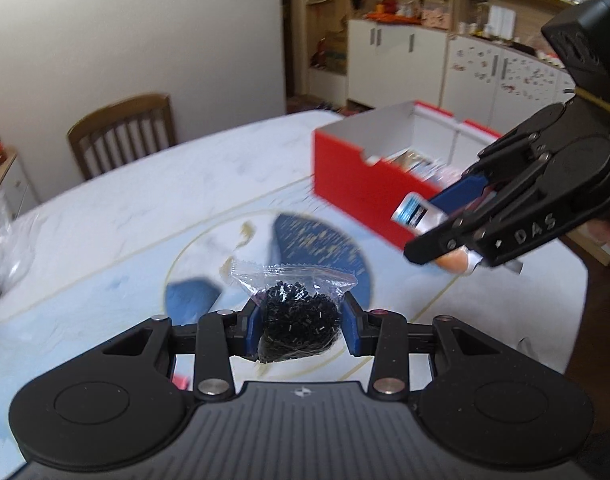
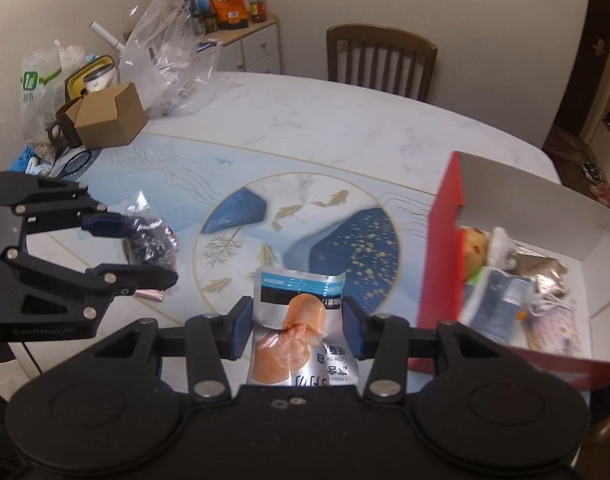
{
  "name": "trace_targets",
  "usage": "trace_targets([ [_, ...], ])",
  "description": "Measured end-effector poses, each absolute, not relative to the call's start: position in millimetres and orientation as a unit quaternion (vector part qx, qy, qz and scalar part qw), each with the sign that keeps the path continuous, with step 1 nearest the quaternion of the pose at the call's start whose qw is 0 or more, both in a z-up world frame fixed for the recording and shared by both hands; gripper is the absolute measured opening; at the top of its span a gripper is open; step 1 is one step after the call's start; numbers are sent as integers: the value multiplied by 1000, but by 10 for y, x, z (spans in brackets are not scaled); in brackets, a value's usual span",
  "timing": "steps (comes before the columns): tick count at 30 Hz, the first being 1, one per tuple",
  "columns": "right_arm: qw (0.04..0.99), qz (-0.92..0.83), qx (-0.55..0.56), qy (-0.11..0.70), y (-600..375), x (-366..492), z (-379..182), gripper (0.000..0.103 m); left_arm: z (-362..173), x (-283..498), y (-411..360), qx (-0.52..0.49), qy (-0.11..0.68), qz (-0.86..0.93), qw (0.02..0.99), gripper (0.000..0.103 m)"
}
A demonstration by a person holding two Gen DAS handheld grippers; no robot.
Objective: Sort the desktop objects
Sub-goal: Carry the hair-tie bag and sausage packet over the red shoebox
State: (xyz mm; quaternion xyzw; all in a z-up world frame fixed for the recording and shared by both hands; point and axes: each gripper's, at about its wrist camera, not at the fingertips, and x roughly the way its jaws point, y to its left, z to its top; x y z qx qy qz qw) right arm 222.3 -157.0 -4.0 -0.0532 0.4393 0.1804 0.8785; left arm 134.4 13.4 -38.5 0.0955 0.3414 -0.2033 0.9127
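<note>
Sorting partly done: red box (image 2: 437,256) at 3 o'clock already holds several packets, clutter remains at 10 o'clock on the surface (image 2: 305,128). Left gripper (image 1: 301,326) jaws clamp a bag of black beads (image 1: 299,320); right gripper (image 2: 297,330) jaws clamp a silver food pouch (image 2: 301,320), both lifted, centred between pads.

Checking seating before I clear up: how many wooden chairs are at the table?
1: a wooden chair at the table's far edge; others may be out of view.
</note>
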Motion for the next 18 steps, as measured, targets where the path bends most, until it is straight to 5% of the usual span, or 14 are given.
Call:
trace_targets([
  [18, 897, 154, -35, 412, -2586, 2056, 227, 46, -92, 1683, -984, 109, 314, -244, 911, 38],
])
